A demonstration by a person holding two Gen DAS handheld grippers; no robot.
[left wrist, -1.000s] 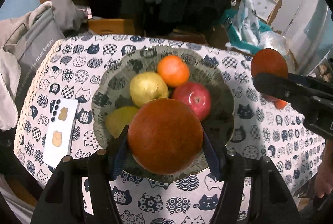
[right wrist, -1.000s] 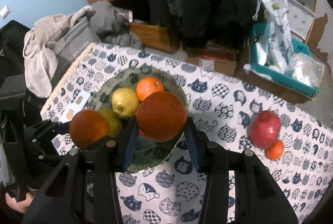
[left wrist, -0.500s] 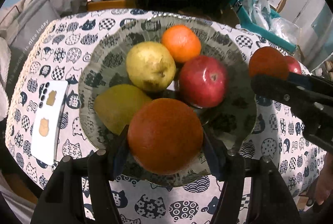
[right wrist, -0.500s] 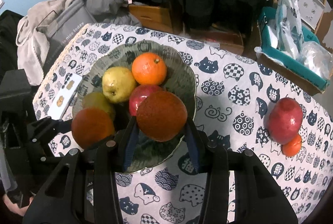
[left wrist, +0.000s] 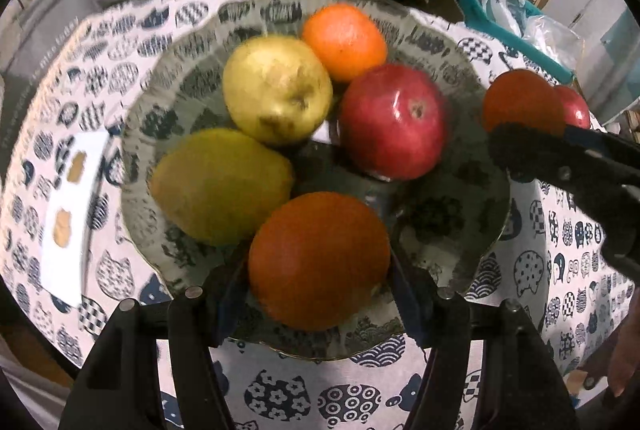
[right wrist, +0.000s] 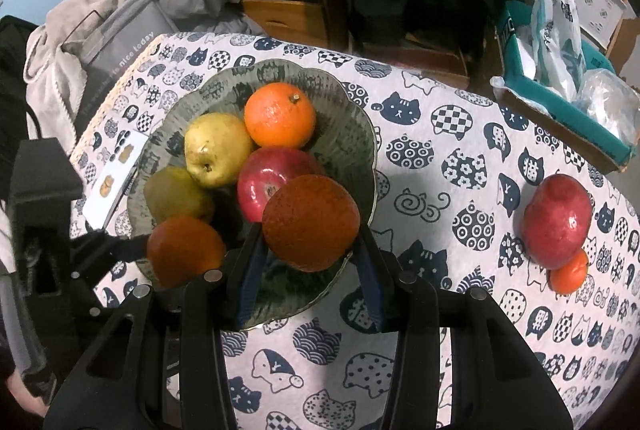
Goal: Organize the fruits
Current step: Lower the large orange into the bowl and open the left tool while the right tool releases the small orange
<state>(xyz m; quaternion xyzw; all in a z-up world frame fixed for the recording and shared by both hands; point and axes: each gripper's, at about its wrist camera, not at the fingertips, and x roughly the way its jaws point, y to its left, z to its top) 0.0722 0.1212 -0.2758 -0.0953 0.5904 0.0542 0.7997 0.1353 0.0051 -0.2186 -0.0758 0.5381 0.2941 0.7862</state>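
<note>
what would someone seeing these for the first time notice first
Two dark orange round fruits stand out, one clamped in the left gripper and one in the right gripper, both over the near side of a grey-green scalloped patterned bowl already holding four fruits. Off to the right, a big red pomegranate lies on the cat-print tablecloth.

We see the right tool [right wrist: 310, 254] clamped on a dark orange [right wrist: 311, 222] above the bowl's [right wrist: 352, 146] near rim. Left tool [right wrist: 160, 250] grips another orange [right wrist: 185, 250] (also over the bowl). Pomegranate [right wrist: 557, 221] and small tangerine [right wrist: 568, 271] touch on the bench [right wrist: 440, 182].
</note>
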